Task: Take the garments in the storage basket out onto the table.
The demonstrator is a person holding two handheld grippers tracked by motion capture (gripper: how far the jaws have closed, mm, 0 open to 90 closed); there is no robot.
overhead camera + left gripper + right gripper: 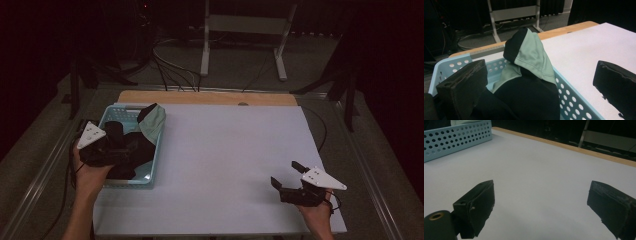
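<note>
Left gripper [116,150] fingers [461,87] gaping wide, straddling black-and-green garment [529,72] heaped between them in blue basket [112,114]. Right gripper [290,181] fingers [477,207] also spreading apart, hovering over bare white table [235,150], gripping nothing.

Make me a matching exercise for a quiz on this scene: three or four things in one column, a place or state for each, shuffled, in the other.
Things:
1. basket
2. garment
3. left gripper
4. right gripper

Places or states:
A. open, over the bare white table near its front right corner
B. light blue with round holes, at the table's left edge
C. green and black, heaped in the basket and draped over its rim
D. open, over the basket, fingers either side of the dark cloth

Pairs: 1-B, 2-C, 3-D, 4-A
</note>
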